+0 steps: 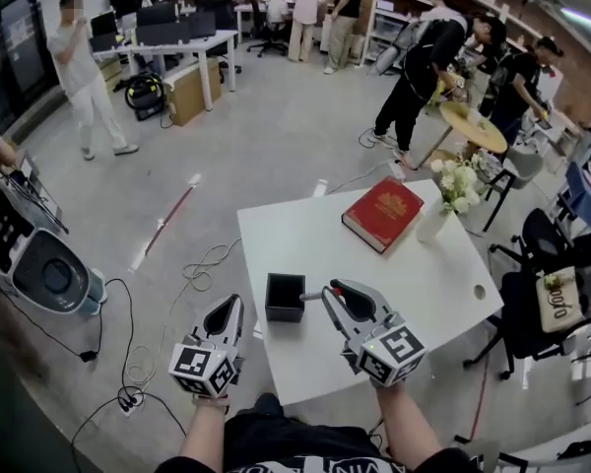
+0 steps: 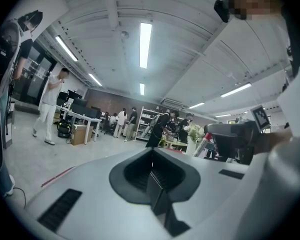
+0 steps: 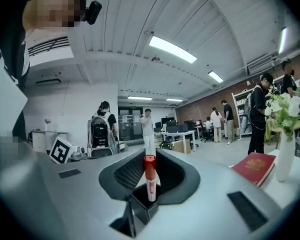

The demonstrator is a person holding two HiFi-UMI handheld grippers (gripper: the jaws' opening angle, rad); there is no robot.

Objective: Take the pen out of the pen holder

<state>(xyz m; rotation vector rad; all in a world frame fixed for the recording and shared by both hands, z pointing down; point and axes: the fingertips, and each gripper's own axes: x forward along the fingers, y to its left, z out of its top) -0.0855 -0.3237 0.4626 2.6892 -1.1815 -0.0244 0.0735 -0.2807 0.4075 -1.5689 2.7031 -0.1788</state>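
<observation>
- A red hardcover book (image 1: 383,213) and a white flower vase (image 1: 432,223) sit at one o'clock from the black square pen holder (image 1: 285,297), well apart.
- The right gripper (image 3: 150,169) clamps the red-and-white pen (image 3: 150,179) upright, its lower end at the holder's mouth (the left gripper (image 2: 152,176) is closed on nothing).

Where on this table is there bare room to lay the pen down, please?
The widest bare patch of the table lies between the pen holder, the book and the right edge. Another runs behind the holder, along the left edge. It is crowded around the holder, left gripper and right gripper, and by the book and vase.
</observation>
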